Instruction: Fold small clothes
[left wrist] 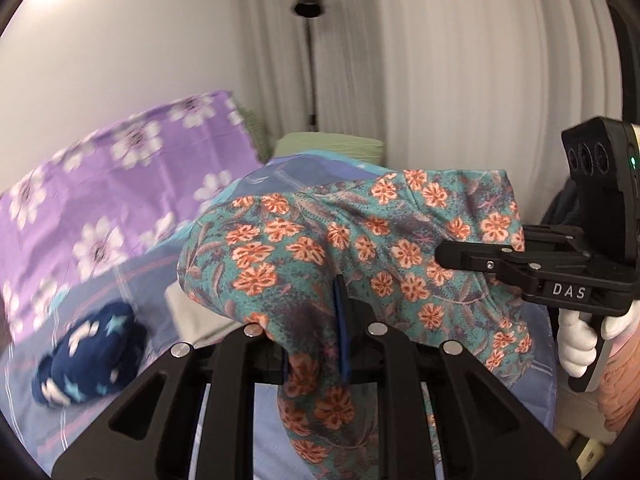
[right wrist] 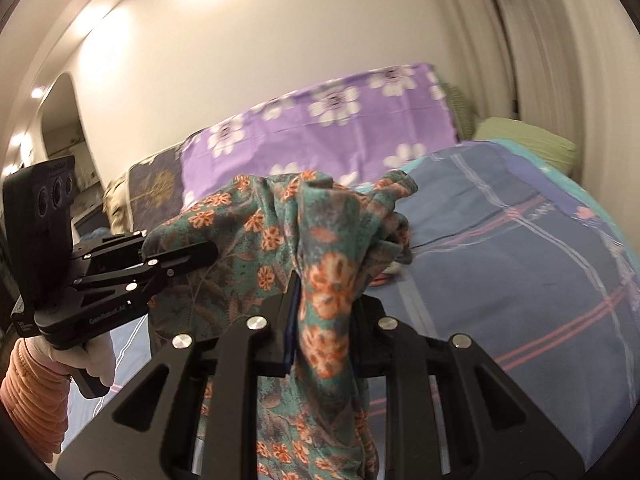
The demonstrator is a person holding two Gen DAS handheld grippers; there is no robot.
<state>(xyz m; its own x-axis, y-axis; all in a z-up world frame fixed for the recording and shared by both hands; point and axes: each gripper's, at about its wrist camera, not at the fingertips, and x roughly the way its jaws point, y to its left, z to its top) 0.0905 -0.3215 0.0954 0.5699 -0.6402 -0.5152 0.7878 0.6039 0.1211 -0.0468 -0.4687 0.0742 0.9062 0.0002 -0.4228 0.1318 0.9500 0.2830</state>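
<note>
A teal garment with orange flowers hangs in the air between both grippers above the bed. My left gripper is shut on one part of it, cloth draped over the fingers. My right gripper is shut on another part, the floral garment bunched between its fingers. In the left wrist view the right gripper reaches in from the right and pinches the cloth edge. In the right wrist view the left gripper reaches in from the left and holds the cloth.
A dark blue star-print garment lies bunched on the blue plaid bedsheet. A purple floral pillow and a green pillow lie at the head. A floor lamp stands by white curtains.
</note>
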